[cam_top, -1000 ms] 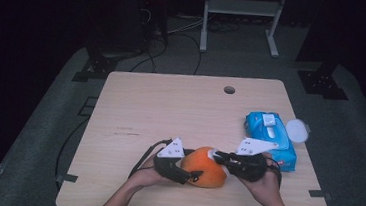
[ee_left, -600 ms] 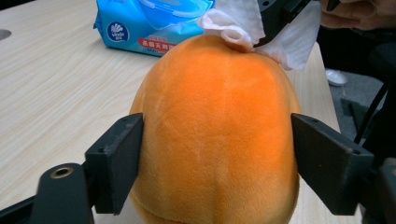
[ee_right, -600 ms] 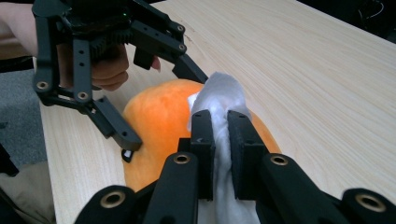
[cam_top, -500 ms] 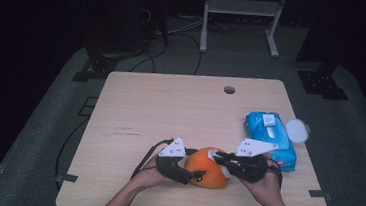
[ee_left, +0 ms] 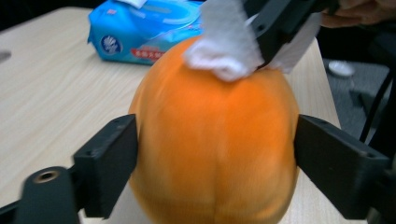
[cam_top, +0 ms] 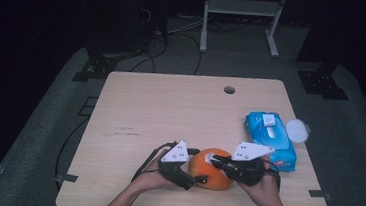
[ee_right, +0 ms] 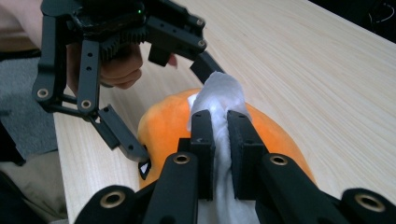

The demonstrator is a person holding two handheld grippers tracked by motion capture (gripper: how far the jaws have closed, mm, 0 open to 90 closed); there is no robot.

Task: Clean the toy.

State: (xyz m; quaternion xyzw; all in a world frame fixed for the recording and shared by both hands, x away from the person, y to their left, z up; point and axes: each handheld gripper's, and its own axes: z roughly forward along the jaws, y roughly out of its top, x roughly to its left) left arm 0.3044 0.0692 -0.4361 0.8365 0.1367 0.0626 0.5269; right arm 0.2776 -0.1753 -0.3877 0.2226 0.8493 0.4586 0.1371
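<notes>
A round orange fruit (cam_top: 210, 168) lies near the table's front edge. My left gripper (cam_top: 196, 170) reaches in from the left, and its jaws flank the fruit (ee_left: 215, 140) on both sides. They have just been opening and now sit at the skin without squeezing it. My right gripper (cam_top: 214, 161) comes from the right, shut on a white wipe (ee_right: 217, 91). The wipe (ee_left: 224, 46) rests on top of the fruit (ee_right: 163, 121).
A blue pack of wet wipes (cam_top: 270, 138) lies to the right of the fruit, with a white round lid (cam_top: 296, 129) beside it. The wooden table (cam_top: 170, 112) has a cable hole (cam_top: 229, 90) near its far edge. Dark floor and stands surround it.
The left gripper's jaws stand wider around the orange fruit than before. Both hands have stayed about where they were, the wipe still on top.
</notes>
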